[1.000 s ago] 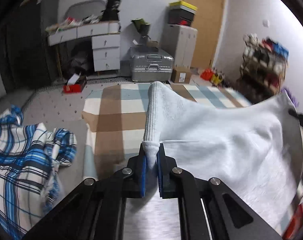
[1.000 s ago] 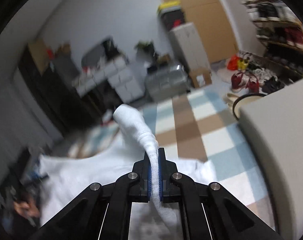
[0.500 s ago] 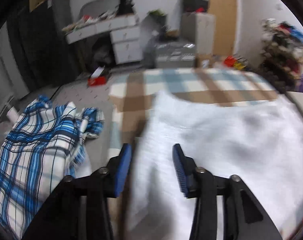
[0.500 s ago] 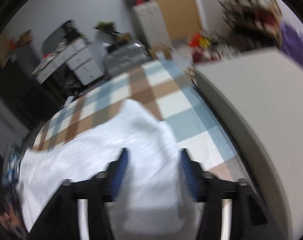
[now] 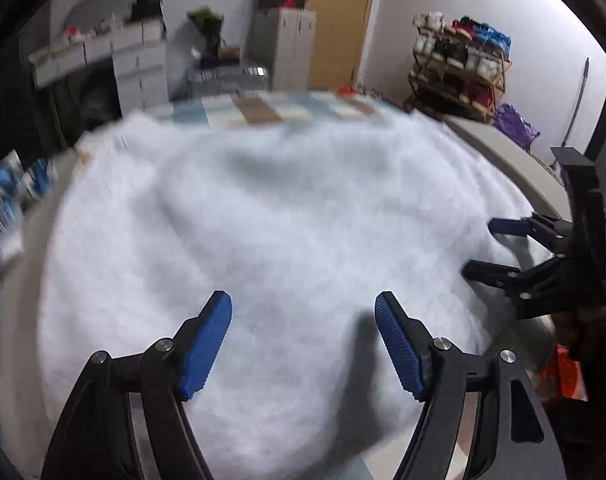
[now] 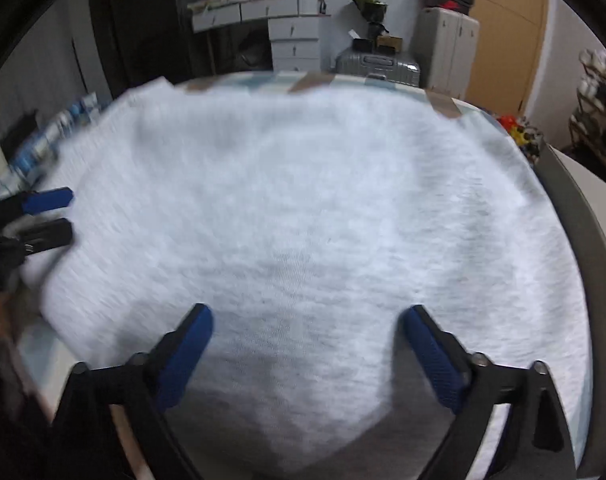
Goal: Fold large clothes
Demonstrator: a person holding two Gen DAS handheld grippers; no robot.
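A large white knit garment (image 5: 287, 232) lies spread flat over the checked rug, filling most of both views; it also shows in the right wrist view (image 6: 311, 216). My left gripper (image 5: 303, 320) is open and empty just above the garment's near part. My right gripper (image 6: 307, 332) is open and empty above the garment too. The right gripper shows at the right edge of the left wrist view (image 5: 483, 246), jaws apart. The left gripper shows at the left edge of the right wrist view (image 6: 59, 216), jaws apart.
A blue plaid shirt (image 5: 7, 196) lies left of the garment. A grey upholstered edge (image 6: 583, 208) runs along the right. White drawers (image 6: 295, 40), a silver suitcase (image 6: 377, 64) and a shoe rack (image 5: 459, 68) stand at the back by the wall.
Both grippers have let go of the garment and opened. The garment, held up by two corners a second ago, has dropped and lies flat. Both grippers have moved down close over it.
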